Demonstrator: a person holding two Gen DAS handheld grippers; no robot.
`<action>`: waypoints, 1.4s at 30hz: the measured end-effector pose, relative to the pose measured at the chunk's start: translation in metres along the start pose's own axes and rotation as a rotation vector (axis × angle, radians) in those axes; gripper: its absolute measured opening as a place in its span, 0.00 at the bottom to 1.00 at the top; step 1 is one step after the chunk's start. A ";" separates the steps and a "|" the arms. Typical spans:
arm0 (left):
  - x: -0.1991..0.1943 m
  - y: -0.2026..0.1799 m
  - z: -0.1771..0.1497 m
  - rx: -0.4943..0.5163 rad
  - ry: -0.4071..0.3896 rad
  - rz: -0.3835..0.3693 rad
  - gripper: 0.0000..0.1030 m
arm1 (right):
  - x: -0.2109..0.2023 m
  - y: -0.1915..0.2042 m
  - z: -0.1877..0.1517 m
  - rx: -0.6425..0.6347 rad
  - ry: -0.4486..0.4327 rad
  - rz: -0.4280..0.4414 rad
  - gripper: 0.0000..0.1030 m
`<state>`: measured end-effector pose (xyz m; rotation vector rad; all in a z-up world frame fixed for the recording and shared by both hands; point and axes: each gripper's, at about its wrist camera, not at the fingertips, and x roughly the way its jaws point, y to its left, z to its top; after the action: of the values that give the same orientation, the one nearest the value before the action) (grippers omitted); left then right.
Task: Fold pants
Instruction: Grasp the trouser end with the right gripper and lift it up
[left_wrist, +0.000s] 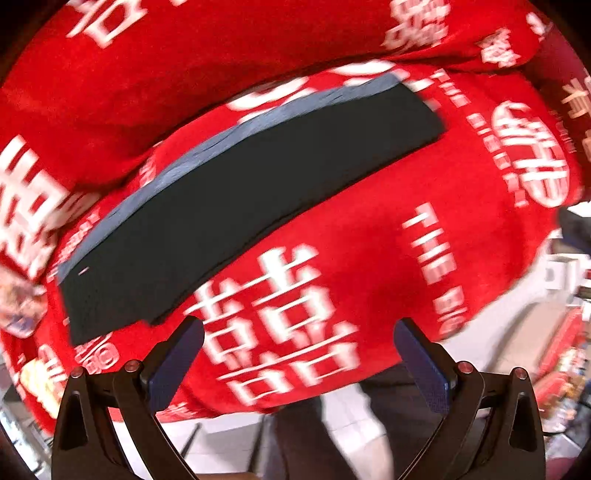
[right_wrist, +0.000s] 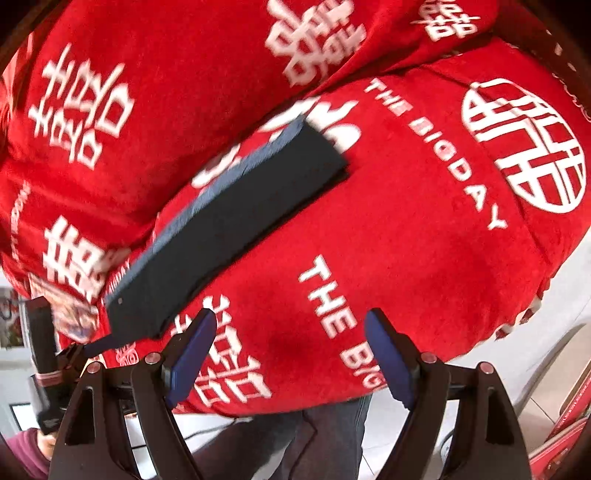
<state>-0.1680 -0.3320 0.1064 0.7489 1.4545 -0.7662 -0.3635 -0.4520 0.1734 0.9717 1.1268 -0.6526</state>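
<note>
The pants (left_wrist: 236, 199) lie folded into a long, narrow, dark strip with a blue-grey edge on a red blanket (left_wrist: 369, 258) printed with white characters. They also show in the right wrist view (right_wrist: 229, 229). My left gripper (left_wrist: 299, 332) is open and empty, just in front of the strip's near end. My right gripper (right_wrist: 291, 325) is open and empty, in front of the strip and a little to its right. Neither gripper touches the pants.
The red blanket (right_wrist: 424, 258) covers a raised, cushioned surface with a red bolster (right_wrist: 166, 74) behind the pants. Below its front edge are pale floor tiles (right_wrist: 554, 369) and the person's dark trouser legs (right_wrist: 325, 435). The other handheld gripper (right_wrist: 44, 354) shows at left.
</note>
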 end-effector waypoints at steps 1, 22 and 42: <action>-0.009 -0.008 0.012 -0.001 -0.020 -0.009 1.00 | -0.005 -0.007 0.008 0.015 -0.016 0.012 0.82; 0.026 0.003 0.063 -0.085 -0.023 0.012 1.00 | 0.035 -0.067 0.002 0.317 0.016 0.104 0.89; 0.122 0.032 0.123 -0.155 -0.179 0.207 1.00 | 0.150 -0.078 0.068 0.357 -0.012 0.263 0.89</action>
<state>-0.0746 -0.4148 -0.0176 0.6816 1.2384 -0.5409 -0.3507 -0.5428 0.0157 1.3922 0.8658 -0.6549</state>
